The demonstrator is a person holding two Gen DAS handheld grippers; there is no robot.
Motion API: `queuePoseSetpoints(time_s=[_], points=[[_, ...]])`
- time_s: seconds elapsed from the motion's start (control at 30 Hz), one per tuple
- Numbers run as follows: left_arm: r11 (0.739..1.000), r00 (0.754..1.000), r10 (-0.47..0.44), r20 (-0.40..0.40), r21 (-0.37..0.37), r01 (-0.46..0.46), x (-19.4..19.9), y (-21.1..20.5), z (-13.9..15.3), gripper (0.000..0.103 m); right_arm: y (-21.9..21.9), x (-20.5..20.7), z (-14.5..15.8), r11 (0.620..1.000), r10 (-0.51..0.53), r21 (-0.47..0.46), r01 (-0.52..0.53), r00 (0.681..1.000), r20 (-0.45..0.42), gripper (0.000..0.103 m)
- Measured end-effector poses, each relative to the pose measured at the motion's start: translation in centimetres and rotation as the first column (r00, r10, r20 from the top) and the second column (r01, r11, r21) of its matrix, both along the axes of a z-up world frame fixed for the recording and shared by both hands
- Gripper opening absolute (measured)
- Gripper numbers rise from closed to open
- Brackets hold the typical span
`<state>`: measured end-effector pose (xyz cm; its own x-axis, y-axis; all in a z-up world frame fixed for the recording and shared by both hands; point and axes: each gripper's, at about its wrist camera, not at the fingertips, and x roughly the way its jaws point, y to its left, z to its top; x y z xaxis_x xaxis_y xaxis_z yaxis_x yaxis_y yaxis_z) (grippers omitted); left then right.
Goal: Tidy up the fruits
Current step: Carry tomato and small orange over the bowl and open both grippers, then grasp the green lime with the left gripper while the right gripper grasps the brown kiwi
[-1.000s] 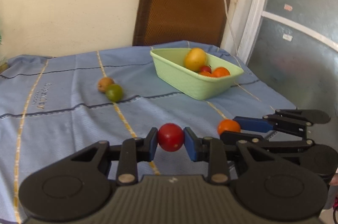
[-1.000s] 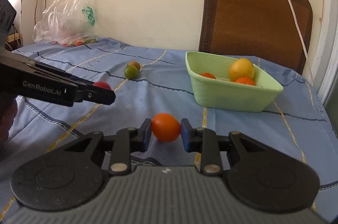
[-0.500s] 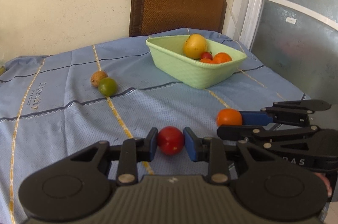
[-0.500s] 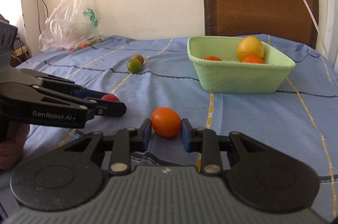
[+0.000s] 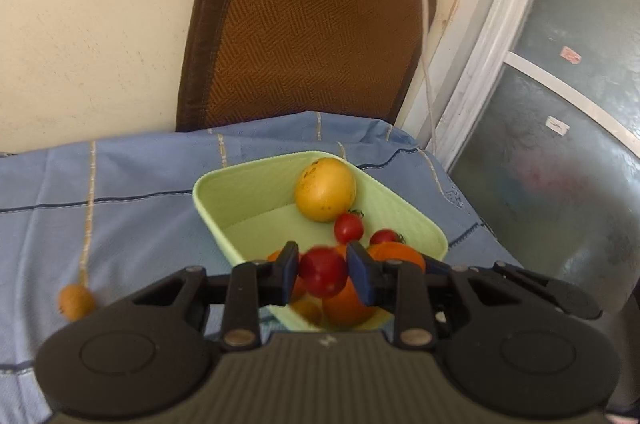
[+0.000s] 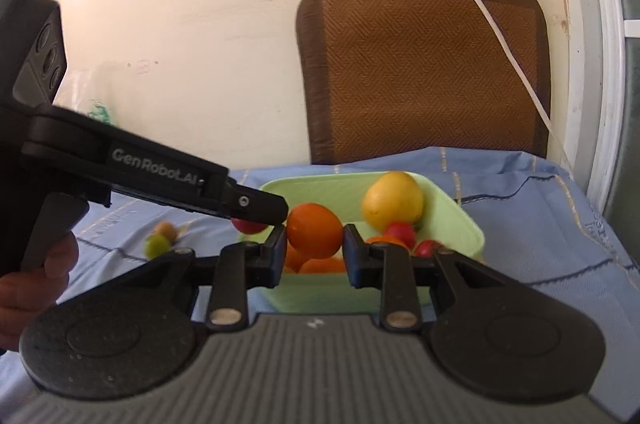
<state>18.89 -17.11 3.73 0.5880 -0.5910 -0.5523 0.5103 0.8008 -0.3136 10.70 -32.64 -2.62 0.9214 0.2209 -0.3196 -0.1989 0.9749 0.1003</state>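
My left gripper (image 5: 323,272) is shut on a red tomato (image 5: 323,274) and holds it above the near end of the light green basket (image 5: 224,196). My right gripper (image 6: 315,248) is shut on an orange fruit (image 6: 315,230) and holds it above the near edge of the same basket (image 6: 460,224). The left gripper's fingers (image 6: 256,202) show from the side in the right wrist view, close to the orange fruit. The basket holds a yellow fruit (image 5: 325,189), small red tomatoes (image 5: 349,227) and orange fruits (image 5: 400,256).
A brown fruit (image 5: 76,301) lies on the blue cloth (image 5: 120,184) left of the basket, next to a green fruit (image 6: 157,245). A brown chair back (image 5: 304,32) stands behind the table. A white cable (image 6: 504,36) hangs from a wall socket. A glass door (image 5: 560,104) is at right.
Both grippers rose off the cloth with their fruits and moved forward over the basket. The view now looks down into the basket.
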Motion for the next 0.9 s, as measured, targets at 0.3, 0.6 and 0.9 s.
queuePoseSetpoints(time_s=[0.3, 0.6, 0.9], points=[[1.000, 0.999, 0.026, -0.022, -0.015, -0.027, 1.7, -0.9, -1.1, 0.031, -0.3, 0.8, -0.7, 0.999, -0.034, -0.019, 0.035, 0.999, 0.031, 0.034], [0.980, 0.981, 0.178, 0.077, -0.109, -0.169, -0.9, 7.4, 2.0, 0.038, -2.5, 0.2, -0.2, 0.985, -0.135, 0.122, 0.124, 0.987, 0.088, 0.042], [0.951, 0.955, 0.274, 0.115, 0.117, -0.287, -3.5, 10.5, -1.4, 0.039, -2.4, -0.3, -0.3, 0.938, -0.348, 0.061, 0.342, 0.920, 0.182, 0.042]])
